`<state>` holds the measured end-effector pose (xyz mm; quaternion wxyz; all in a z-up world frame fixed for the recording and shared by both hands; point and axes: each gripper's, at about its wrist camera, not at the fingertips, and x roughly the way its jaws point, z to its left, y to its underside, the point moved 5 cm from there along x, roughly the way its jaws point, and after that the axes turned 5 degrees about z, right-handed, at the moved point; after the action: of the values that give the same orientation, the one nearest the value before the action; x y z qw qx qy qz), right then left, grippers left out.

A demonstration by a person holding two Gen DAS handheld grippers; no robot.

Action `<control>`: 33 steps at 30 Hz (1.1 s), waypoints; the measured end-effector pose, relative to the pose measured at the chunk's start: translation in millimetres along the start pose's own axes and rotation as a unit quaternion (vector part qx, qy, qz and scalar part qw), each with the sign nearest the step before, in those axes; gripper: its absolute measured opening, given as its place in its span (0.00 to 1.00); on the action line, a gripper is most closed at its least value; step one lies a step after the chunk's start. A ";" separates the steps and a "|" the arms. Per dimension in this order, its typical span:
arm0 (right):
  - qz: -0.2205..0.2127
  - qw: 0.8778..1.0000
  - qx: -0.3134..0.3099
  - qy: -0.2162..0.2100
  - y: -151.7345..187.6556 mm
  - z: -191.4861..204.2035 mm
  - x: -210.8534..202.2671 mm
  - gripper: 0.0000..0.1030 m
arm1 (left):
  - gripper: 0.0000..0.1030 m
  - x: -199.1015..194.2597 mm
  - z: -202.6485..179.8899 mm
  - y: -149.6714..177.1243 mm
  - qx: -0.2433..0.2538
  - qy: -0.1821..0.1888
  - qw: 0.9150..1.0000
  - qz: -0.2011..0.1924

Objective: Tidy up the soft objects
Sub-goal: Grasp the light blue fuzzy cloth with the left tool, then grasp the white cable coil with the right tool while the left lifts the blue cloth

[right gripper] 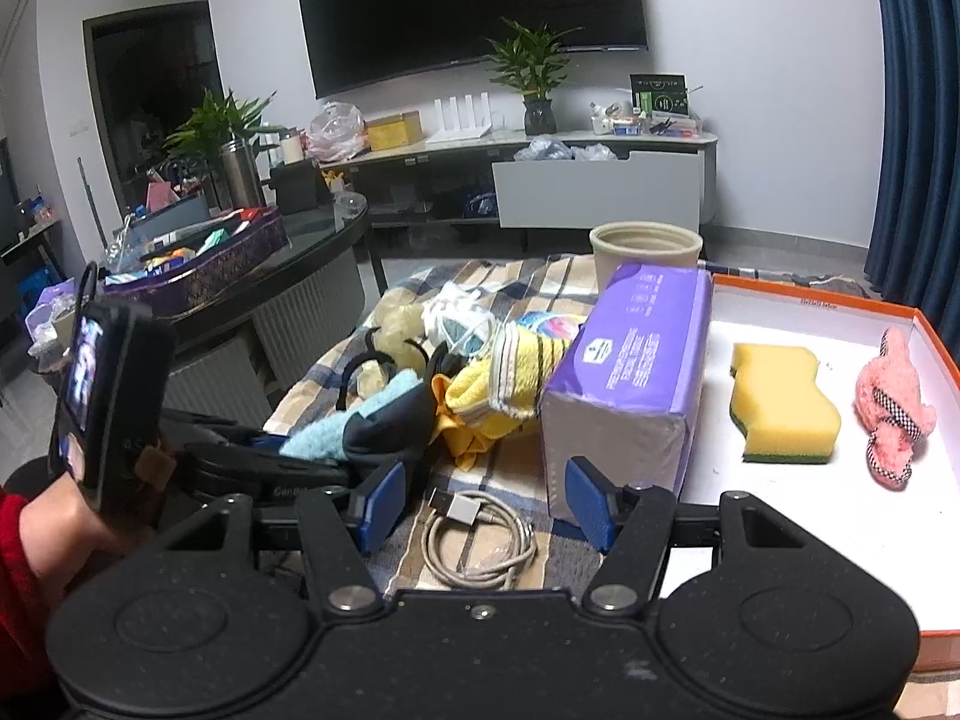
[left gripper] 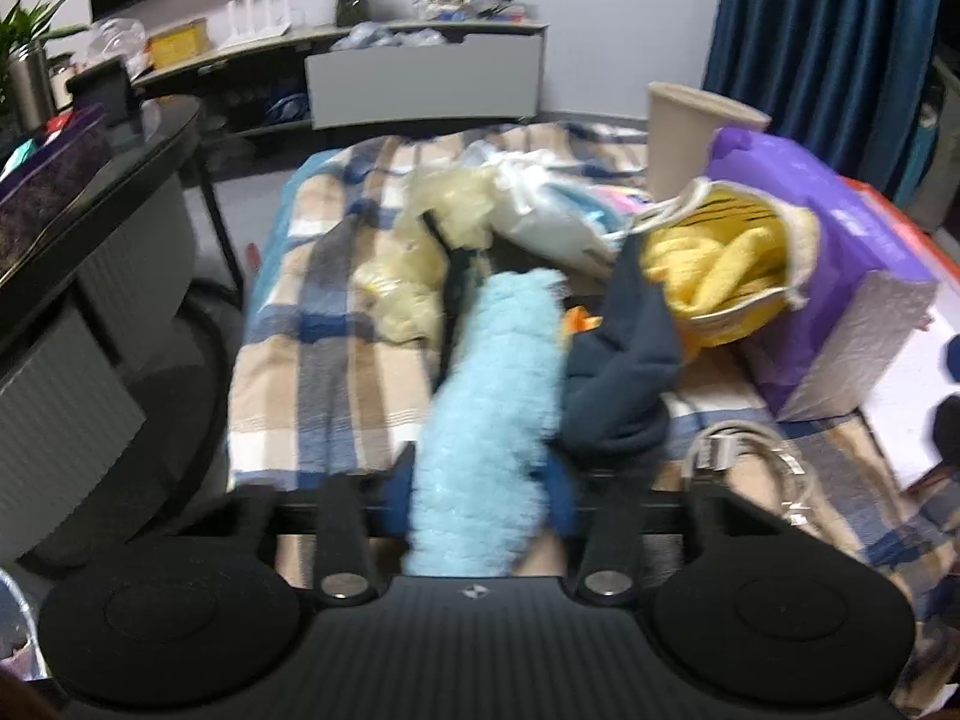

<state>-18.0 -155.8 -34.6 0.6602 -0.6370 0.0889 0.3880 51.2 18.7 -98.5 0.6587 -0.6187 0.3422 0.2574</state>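
My left gripper (left gripper: pixel 480 498) is shut on a fluffy light-blue cloth (left gripper: pixel 489 414), held over the plaid blanket (left gripper: pixel 312 324); the cloth hides its fingertips. It also shows in the right wrist view (right gripper: pixel 354 420), next to a dark navy cloth (right gripper: pixel 384 426). Ahead lies a pile: the navy cloth (left gripper: pixel 624 360), a yellow towel (left gripper: pixel 714 276), pale yellow fluff (left gripper: pixel 408 276), white fabric (left gripper: pixel 540 210). My right gripper (right gripper: pixel 480 501) is open and empty above a coiled cable (right gripper: pixel 480 546). An orange-rimmed white tray (right gripper: pixel 798 516) holds a yellow sponge (right gripper: pixel 780 408) and a pink plush (right gripper: pixel 894 408).
A purple tissue pack (right gripper: pixel 624 372) stands between the pile and the tray. A beige bin (right gripper: pixel 645 255) is behind it. A dark round table (right gripper: pixel 312 258) with a cluttered purple tray is at the left. A TV cabinet (right gripper: pixel 600 186) lines the far wall.
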 end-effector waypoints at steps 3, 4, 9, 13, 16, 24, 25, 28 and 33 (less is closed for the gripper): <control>0.004 1.000 -0.001 -0.001 2.5 0.9 2.7 0.70 | 0.29 -15.6 -3.2 1.2 -0.005 0.012 1.000 -0.020; 0.007 1.000 0.000 -0.001 3.2 0.8 4.1 0.70 | 0.28 -21.2 -3.3 0.4 -0.010 0.019 0.999 -0.026; 0.020 1.000 -0.002 -0.003 9.4 1.9 13.7 0.70 | 0.27 -53.1 -1.5 -3.3 -0.023 0.038 0.997 -0.063; 0.033 0.999 -0.004 -0.005 15.0 3.5 22.3 0.71 | 0.27 -76.3 1.2 -5.5 -0.037 0.049 0.994 -0.090; 0.040 0.999 -0.009 -0.003 21.1 4.7 31.4 0.73 | 0.27 -85.4 5.2 -9.9 -0.053 0.048 0.992 -0.102; 0.066 0.997 -0.028 0.012 32.4 15.2 64.0 0.77 | 0.27 -90.2 6.5 -10.5 -0.066 0.045 0.991 -0.110; 0.071 0.997 -0.032 0.016 33.2 15.9 68.2 0.78 | 0.27 -90.9 7.9 -11.6 -0.069 0.048 0.990 -0.111; 0.078 0.996 -0.029 0.035 34.5 14.2 80.2 0.78 | 0.27 -93.7 11.7 -14.2 -0.072 0.050 0.989 -0.120; 0.076 0.996 -0.016 0.033 29.9 11.7 92.1 0.76 | 0.27 -96.4 15.7 -17.9 -0.087 0.050 0.987 -0.126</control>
<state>21.8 -111.7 -112.0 0.6151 -0.6511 0.1526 0.4178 5.9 40.6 -13.0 0.6115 -0.7238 0.2705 0.1701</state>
